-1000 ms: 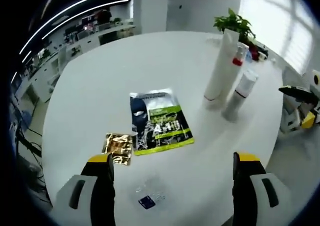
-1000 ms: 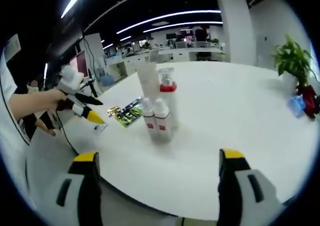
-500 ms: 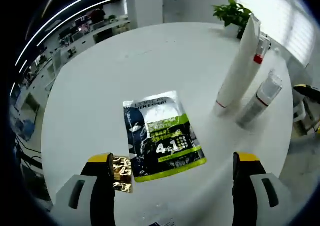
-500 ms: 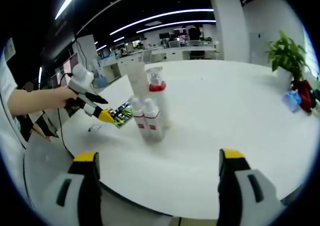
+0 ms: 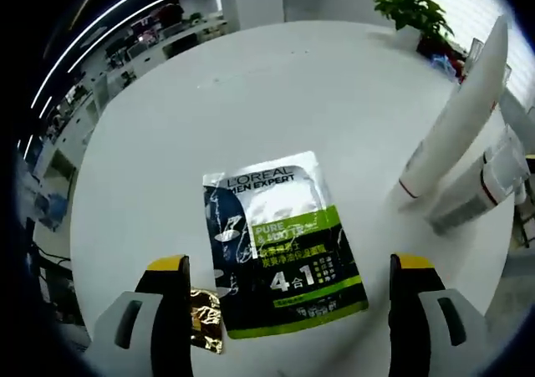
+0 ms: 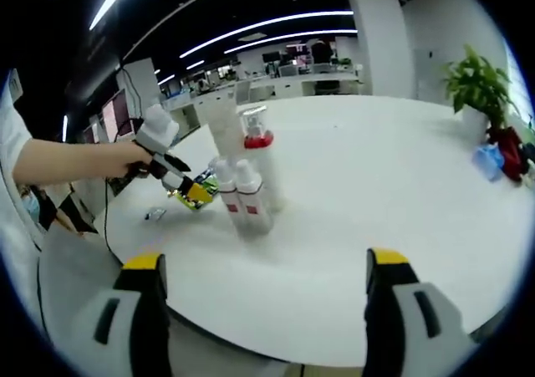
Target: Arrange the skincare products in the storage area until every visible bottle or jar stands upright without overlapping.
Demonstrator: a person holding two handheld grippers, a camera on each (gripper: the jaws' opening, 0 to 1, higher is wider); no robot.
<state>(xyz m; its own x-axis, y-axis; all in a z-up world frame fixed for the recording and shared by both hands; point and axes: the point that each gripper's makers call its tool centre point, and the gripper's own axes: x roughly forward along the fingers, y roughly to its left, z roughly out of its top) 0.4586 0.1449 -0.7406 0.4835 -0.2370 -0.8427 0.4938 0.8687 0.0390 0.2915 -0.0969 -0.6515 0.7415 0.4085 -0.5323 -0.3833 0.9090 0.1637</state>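
A dark and green L'Oreal face-mask sachet [image 5: 280,243] lies flat on the round white table [image 5: 251,93], with a small gold sachet [image 5: 205,318] at its near left corner. My left gripper [image 5: 289,264] hangs open just above the sachet. To the right, a tall white tube [image 5: 456,118] stands upright beside small white bottles [image 5: 485,185]. In the right gripper view the same tube [image 6: 226,130], a red-collared pump bottle [image 6: 257,143] and two small red-banded bottles [image 6: 241,197] stand close together. My right gripper [image 6: 266,260] is open at the table edge, well short of them. The left gripper [image 6: 180,176] reaches in beside them.
A potted plant [image 5: 414,9] stands at the table's far edge, also in the right gripper view as the plant [image 6: 476,76] with a blue item [image 6: 489,160] near it. A small packet [image 6: 155,216] lies near the left edge. A person's hand [image 6: 125,160] holds the left gripper.
My left gripper has moved forward and lower over the table, so the mask sachet lies between its jaws and the bottles are closer. The right gripper has hardly moved.
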